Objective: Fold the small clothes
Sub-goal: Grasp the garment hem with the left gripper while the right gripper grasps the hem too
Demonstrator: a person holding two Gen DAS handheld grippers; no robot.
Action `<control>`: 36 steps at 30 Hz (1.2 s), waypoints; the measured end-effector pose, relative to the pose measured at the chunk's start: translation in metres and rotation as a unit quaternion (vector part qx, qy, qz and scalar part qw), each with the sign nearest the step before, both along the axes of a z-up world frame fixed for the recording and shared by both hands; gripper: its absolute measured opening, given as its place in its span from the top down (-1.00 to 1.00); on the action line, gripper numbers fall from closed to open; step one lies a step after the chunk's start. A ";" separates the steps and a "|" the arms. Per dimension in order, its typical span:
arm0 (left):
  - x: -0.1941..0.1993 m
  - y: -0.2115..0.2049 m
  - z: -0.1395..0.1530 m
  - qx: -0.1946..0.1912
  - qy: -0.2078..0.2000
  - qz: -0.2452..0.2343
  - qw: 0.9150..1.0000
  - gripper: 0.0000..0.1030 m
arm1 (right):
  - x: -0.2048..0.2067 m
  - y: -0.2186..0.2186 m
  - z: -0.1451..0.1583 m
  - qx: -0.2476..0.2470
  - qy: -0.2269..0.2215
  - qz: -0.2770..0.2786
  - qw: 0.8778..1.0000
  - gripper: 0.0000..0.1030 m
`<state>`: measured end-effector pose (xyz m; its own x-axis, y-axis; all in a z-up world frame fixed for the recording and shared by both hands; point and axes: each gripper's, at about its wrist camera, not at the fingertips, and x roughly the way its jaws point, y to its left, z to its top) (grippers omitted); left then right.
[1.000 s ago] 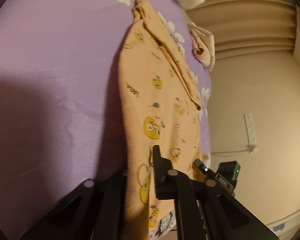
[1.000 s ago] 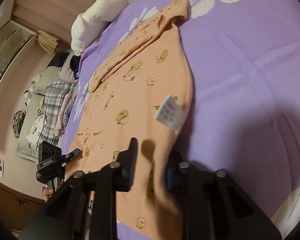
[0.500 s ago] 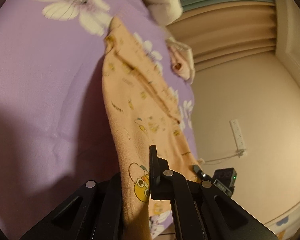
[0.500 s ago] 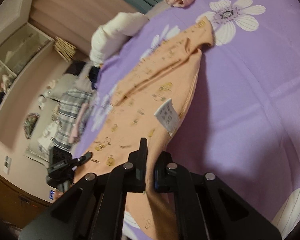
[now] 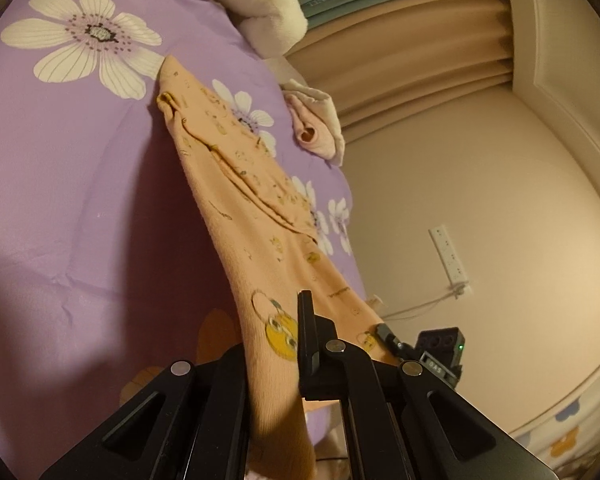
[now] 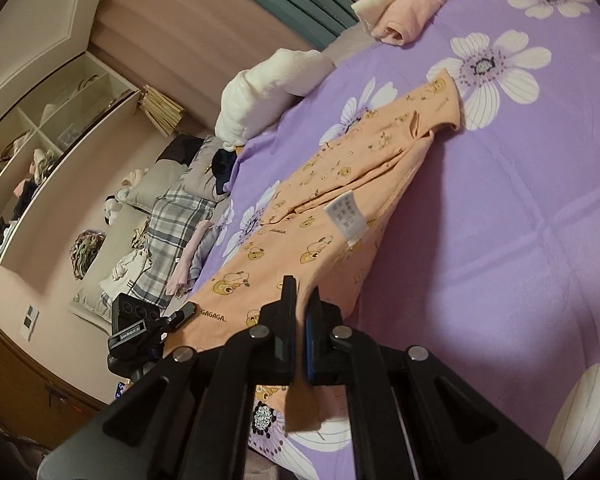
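Here, left view: my left gripper (image 5: 290, 344), tilted slightly downward, pinches the near hem of the orange cartoon-print cotton garment (image 5: 240, 200) lying on the purple flowered bedsheet (image 5: 60, 200); thin fabric could slip. Right view: my right gripper (image 6: 300, 320), angled lower, clamps the other corner; uneven tension could skew the fold.

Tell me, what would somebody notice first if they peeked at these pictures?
First, the orange garment with little yellow cartoon animals, stretched across the purple bedsheet with big white flowers. The left gripper and the right gripper each pinch its near edge, lifting that end off the bed. A white care tag shows near its middle, and a folded pink cloth lies at the far edge.
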<state>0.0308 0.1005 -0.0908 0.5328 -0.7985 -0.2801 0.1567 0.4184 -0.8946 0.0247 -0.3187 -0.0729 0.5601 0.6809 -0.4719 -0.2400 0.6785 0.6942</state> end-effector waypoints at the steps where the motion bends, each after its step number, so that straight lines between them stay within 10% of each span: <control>1: -0.002 0.000 0.003 -0.001 -0.005 -0.002 1.000 1.00 | 0.000 0.000 0.000 0.000 -0.001 -0.001 1.000 0.91; 36: -0.053 -0.002 0.071 0.005 -0.103 -0.022 0.994 1.00 | -0.057 0.003 0.068 -0.001 -0.113 0.048 0.992 0.92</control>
<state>-0.0226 0.0983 -0.0202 0.5452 -0.8194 -0.1772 0.3542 0.4167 -0.8372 -0.0324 -0.3154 -0.0047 0.5850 0.7348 -0.3433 -0.4525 0.6470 0.6137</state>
